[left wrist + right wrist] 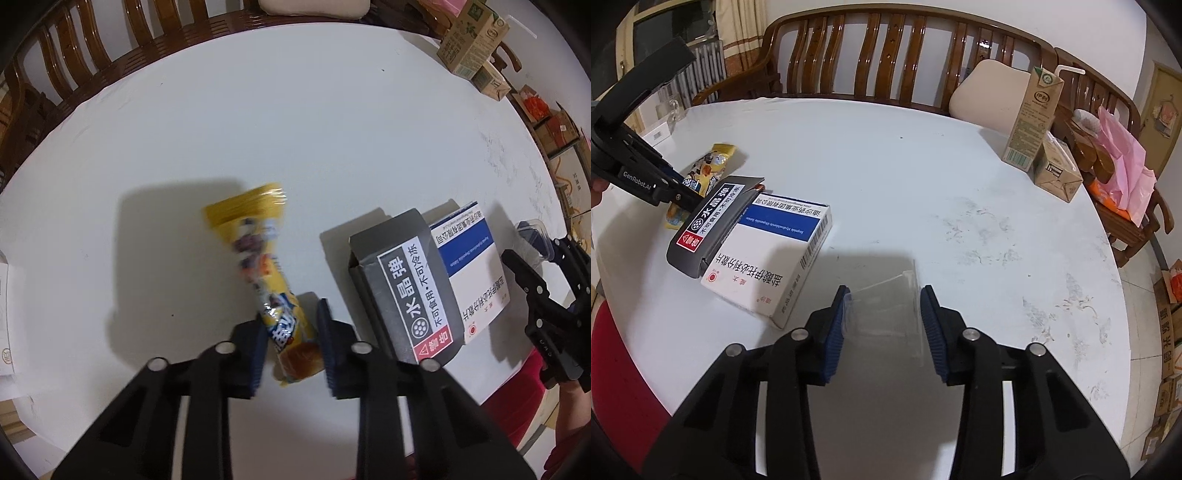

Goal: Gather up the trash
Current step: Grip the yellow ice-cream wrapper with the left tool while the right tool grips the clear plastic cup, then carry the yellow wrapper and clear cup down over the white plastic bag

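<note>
A yellow snack wrapper [258, 236] lies on the white table [295, 129], and my left gripper [291, 317] points down at it, shut on its near end with both blue pads against it. From the right wrist view the same wrapper [711, 164] shows behind the left gripper [689, 195]. My right gripper [885, 295] is shut on a clear plastic container [882, 314] resting on the table [923, 166]. In the left wrist view that right gripper [539, 254] sits at the far right edge.
A grey box [709, 221] leans on a white-and-blue medicine box [775, 258] between the two grippers. An upright milk carton [1034, 118] and a tipped carton [1056, 173] stand at the far right. A wooden bench [886, 48] and pink bag [1119, 158] border the table.
</note>
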The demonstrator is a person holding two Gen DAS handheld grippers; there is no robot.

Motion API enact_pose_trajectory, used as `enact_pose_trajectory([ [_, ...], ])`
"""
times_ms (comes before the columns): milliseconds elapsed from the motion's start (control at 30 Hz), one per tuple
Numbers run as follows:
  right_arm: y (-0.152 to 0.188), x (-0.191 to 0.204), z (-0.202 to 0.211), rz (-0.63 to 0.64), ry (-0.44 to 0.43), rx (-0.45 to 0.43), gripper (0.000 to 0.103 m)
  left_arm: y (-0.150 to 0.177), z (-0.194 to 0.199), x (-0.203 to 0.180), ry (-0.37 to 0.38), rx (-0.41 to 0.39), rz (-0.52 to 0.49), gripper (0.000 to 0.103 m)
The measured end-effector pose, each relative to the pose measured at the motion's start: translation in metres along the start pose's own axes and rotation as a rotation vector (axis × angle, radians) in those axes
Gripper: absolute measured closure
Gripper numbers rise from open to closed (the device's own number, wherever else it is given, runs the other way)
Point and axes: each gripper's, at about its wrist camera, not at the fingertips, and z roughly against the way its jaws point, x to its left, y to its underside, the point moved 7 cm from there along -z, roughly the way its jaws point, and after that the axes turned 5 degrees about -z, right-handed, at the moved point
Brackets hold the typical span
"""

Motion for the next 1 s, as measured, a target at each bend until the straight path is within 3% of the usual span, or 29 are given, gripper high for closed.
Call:
enact_pose_trajectory([
  [700, -0.013, -0.005, 0.034, -0.039, 0.018, -0.073, 0.067, 0.026, 0.016, 0.002, 0.014, -0.080, 0.044, 0.088],
  [1000, -0.030, 0.006, 0.079, -0.036, 0.016, -0.146, 0.067, 0.035, 0.063, 0.006, -0.050, -0.189, 0.021, 0.088],
])
